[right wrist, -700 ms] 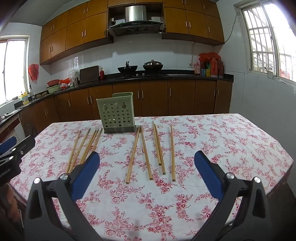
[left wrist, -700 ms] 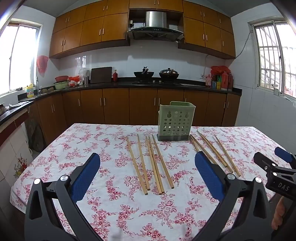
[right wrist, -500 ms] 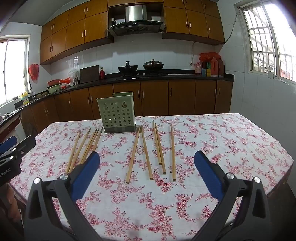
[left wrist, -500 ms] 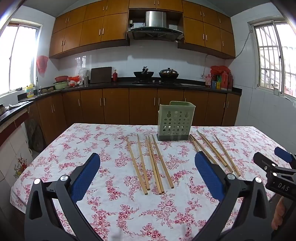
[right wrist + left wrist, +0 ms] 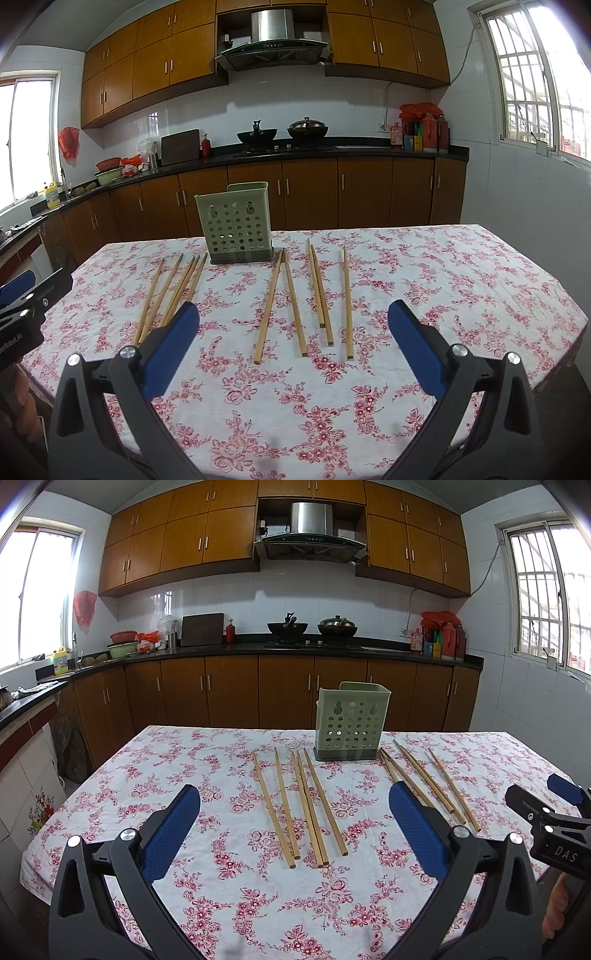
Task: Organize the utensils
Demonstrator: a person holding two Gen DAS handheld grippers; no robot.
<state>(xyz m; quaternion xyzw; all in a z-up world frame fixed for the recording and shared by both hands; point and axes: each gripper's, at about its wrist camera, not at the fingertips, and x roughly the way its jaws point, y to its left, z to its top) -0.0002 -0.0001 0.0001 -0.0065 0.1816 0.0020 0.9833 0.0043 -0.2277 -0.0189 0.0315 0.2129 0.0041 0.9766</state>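
Observation:
A green perforated utensil holder [image 5: 352, 720] [image 5: 236, 223] stands upright at the far middle of the table. Several wooden chopsticks lie flat on the floral tablecloth in two groups: a left group [image 5: 303, 805] [image 5: 170, 291] and a right group [image 5: 430, 784] [image 5: 312, 299]. My left gripper [image 5: 295, 830] is open and empty above the near table, facing the left group. My right gripper [image 5: 293, 350] is open and empty, facing the right group. Each gripper shows at the edge of the other's view: the right one [image 5: 554, 823], the left one [image 5: 26, 299].
The table [image 5: 207, 886] with a red-flowered cloth fills the foreground. Behind it run brown kitchen cabinets [image 5: 229, 694] with a dark counter, a stove with two pans [image 5: 312, 629], and bottles [image 5: 443, 638]. Windows are on both sides.

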